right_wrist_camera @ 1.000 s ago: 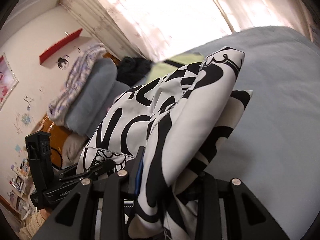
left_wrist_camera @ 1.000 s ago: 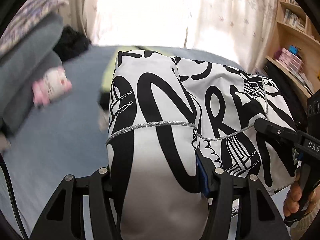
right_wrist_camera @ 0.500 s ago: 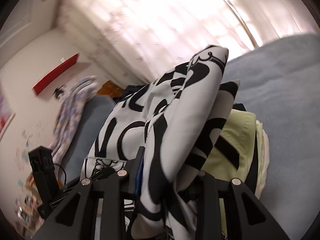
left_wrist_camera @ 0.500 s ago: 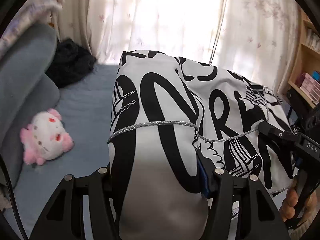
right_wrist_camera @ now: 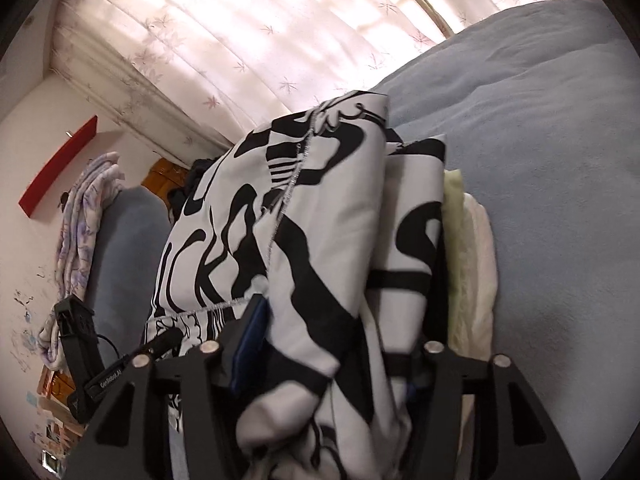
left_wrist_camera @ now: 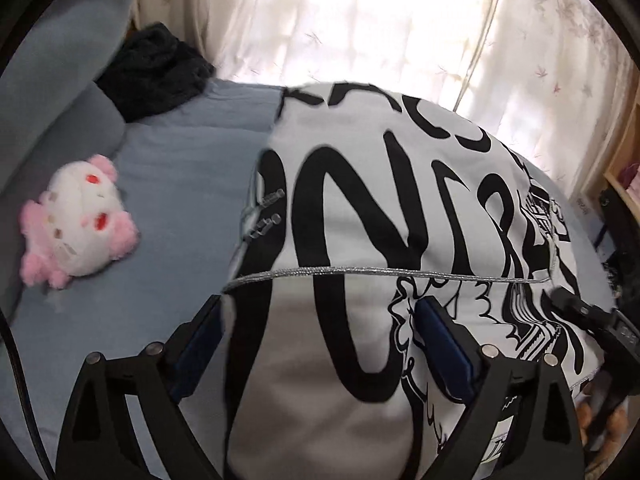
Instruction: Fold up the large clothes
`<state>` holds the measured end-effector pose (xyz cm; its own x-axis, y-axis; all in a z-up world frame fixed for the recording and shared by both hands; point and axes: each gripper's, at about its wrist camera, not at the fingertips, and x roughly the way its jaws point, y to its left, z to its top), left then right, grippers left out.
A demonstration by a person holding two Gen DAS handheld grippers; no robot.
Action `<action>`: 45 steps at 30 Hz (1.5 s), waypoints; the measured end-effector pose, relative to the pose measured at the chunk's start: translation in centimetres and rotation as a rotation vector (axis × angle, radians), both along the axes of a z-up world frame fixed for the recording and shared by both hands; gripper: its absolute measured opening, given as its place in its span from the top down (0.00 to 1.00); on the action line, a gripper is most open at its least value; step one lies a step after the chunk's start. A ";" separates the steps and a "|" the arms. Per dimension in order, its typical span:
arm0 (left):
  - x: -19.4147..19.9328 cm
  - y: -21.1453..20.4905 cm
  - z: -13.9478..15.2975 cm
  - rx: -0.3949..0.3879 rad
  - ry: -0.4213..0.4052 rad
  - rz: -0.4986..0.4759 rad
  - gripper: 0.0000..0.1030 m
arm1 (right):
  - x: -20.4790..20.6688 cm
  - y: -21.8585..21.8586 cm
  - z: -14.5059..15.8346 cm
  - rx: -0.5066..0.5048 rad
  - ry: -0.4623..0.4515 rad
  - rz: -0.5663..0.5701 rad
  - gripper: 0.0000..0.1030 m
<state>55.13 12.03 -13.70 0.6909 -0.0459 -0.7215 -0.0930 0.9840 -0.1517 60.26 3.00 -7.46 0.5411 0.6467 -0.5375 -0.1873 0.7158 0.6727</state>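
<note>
Printed garment [left_wrist_camera: 360,240] — between opening left gripper [left_wrist_camera: 320,320]

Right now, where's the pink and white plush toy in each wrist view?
Left wrist: pink and white plush toy lies at the left edge on the blue-grey bed cover, left of the black-and-white lettered garment.
Right wrist: not in view.
Shared landmark: that garment, central in both views, with the floral sheer curtain behind it.

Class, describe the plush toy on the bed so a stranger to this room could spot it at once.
Start at the wide blue bed below the curtained window. Look to its left side, beside the grey cushion: the plush toy lies there alone. It is the only small, fluffy thing, white with pink edges and red marks, unlike the flat black-and-white printed garment.
</note>
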 end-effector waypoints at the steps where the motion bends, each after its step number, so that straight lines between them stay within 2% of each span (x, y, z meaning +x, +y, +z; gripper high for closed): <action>1: -0.8 -0.1 0.5 0.030 -0.009 0.018 0.09 | -0.7 -0.4 0.4 -0.012 0.004 -0.005 0.38; 3: -2.8 -0.2 1.2 0.076 -0.021 0.034 0.09 | -1.8 -1.3 1.1 -0.041 -0.001 -0.026 0.33; 6: -5.8 -1.0 2.5 0.106 -0.034 0.040 0.09 | -4.7 -3.3 2.2 -0.066 -0.020 -0.047 0.32; 13: -14.0 -4.6 5.7 0.129 -0.044 0.005 0.09 | -12.0 -6.1 5.1 -0.131 0.005 -0.016 0.32; 18: -19.8 -7.6 8.7 0.119 -0.068 -0.016 0.09 | -17.0 -6.8 8.4 -0.160 -0.037 0.022 0.32; 26: -26.2 -10.1 13.0 0.125 -0.102 -0.040 0.09 | -23.2 -5.8 13.2 -0.243 -0.096 0.076 0.32; 30: -28.6 -10.8 14.0 0.131 -0.104 -0.040 0.09 | -26.5 -6.0 15.4 -0.281 -0.125 0.090 0.32; 36: -33.4 -12.2 14.9 0.097 -0.102 -0.047 0.09 | -31.4 -7.3 17.7 -0.323 -0.131 0.105 0.32; 40: -37.8 -14.4 15.0 0.077 -0.116 -0.086 0.09 | -35.6 -8.6 18.9 -0.345 -0.139 0.131 0.32; 45: -43.7 -17.6 14.9 0.045 -0.167 -0.155 0.09 | -40.5 -10.2 18.9 -0.376 -0.127 0.166 0.32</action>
